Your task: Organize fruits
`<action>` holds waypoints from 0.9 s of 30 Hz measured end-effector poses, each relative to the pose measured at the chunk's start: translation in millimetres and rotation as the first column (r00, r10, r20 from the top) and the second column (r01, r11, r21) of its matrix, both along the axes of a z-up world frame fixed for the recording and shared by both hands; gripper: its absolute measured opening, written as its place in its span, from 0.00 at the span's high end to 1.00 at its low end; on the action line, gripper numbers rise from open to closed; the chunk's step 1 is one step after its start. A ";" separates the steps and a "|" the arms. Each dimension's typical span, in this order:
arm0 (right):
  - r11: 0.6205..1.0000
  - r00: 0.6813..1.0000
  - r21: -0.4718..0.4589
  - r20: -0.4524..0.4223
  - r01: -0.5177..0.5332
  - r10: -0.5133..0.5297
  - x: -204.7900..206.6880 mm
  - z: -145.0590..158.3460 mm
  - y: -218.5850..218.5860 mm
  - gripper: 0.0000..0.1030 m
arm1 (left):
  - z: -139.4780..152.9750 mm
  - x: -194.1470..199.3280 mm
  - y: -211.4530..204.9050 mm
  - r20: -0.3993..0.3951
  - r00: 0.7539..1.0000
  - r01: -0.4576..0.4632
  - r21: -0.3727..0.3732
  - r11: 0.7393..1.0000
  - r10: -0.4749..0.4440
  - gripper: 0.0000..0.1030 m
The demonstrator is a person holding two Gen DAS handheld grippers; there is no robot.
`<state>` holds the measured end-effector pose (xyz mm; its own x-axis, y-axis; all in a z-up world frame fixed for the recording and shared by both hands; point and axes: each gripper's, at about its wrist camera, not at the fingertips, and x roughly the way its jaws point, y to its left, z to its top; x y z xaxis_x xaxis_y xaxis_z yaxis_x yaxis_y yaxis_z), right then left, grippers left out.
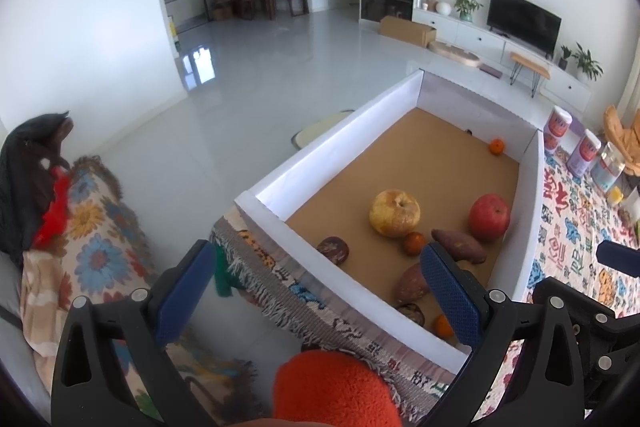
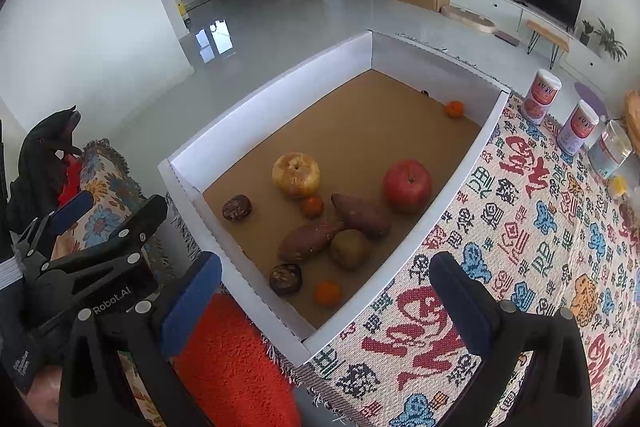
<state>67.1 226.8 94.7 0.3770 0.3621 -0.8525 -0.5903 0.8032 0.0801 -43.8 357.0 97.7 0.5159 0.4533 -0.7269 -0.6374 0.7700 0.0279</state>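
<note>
A white-walled box (image 2: 452,183) (image 1: 304,163) with a brown floor lies on a patterned tablecloth. Inside it are a yellow apple (image 2: 296,174) (image 1: 394,213), a red apple (image 2: 407,185) (image 1: 489,216), two sweet potatoes (image 2: 360,214) (image 2: 309,240), a brownish round fruit (image 2: 349,248), two dark wrinkled fruits (image 2: 237,207) (image 2: 285,279) and three small oranges (image 2: 312,206) (image 2: 327,292) (image 2: 454,108). My left gripper (image 1: 320,287) is open above the box's near-left corner. My right gripper (image 2: 326,297) is open over the box's near corner. Both hold nothing.
The patterned tablecloth (image 2: 520,247) covers the table right of the box, with three canisters (image 2: 541,96) (image 2: 577,126) (image 2: 608,151) at its far right. A red fuzzy cushion (image 2: 236,359) lies below the table edge. A floral throw (image 1: 92,227) covers a sofa at left.
</note>
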 end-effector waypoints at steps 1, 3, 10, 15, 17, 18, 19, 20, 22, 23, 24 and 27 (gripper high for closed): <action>1.000 1.000 -0.001 0.001 -0.001 0.001 -0.3 0.8 0.4 0.00 | 0.4 0.0 0.0 0.001 1.000 0.001 -0.001 1.000 -0.001 0.01; 1.000 1.000 -0.002 0.004 -0.002 0.002 -0.9 1.7 1.2 0.00 | 1.2 -0.1 0.0 0.002 1.000 0.002 -0.002 1.000 -0.002 0.01; 1.000 1.000 -0.011 0.009 0.000 0.000 -2.3 2.3 2.7 0.00 | 2.2 -1.0 0.7 0.002 1.000 -0.001 -0.001 1.000 0.001 0.01; 1.000 1.000 -0.013 0.012 0.000 0.001 -2.8 2.0 3.1 0.00 | 2.4 -1.3 2.2 0.001 1.000 -0.003 0.000 1.000 0.003 0.01; 1.000 1.000 -0.015 0.012 0.000 0.000 -2.9 1.5 3.3 0.00 | 1.9 -1.4 2.6 0.000 1.000 -0.004 -0.002 1.000 0.004 0.01; 1.000 1.000 -0.015 0.012 -0.001 0.001 -3.0 1.5 3.3 0.00 | 1.9 -1.4 2.8 0.000 1.000 -0.004 -0.001 1.000 0.004 0.01; 1.000 1.000 -0.015 0.011 0.000 0.001 -3.0 1.4 3.3 0.00 | 1.8 -1.4 3.0 -0.001 1.000 -0.003 -0.001 1.000 0.003 0.01; 1.000 1.000 -0.016 0.011 0.000 0.000 -2.9 1.2 3.2 0.00 | 1.7 -1.5 3.0 -0.001 1.000 -0.003 -0.003 1.000 0.003 0.01; 1.000 1.000 -0.016 0.011 0.001 -0.001 -2.9 1.1 3.3 0.00 | 1.3 -1.6 3.4 0.001 1.000 0.006 -0.012 1.000 -0.006 0.01; 1.000 1.000 -0.017 0.011 0.001 -0.001 -2.8 0.8 3.3 0.00 | 0.9 -2.3 4.1 0.008 1.000 0.015 -0.024 1.000 -0.015 0.01; 1.000 1.000 -0.020 0.012 0.002 -0.002 -2.8 -0.5 3.2 0.00 | 0.7 -3.2 4.7 0.018 1.000 0.024 -0.038 0.999 -0.024 0.01; 1.000 1.000 -0.028 0.015 0.006 -0.005 -2.1 -3.2 2.9 0.00 | 0.6 -4.3 5.8 0.030 0.999 0.026 -0.050 0.998 -0.024 0.01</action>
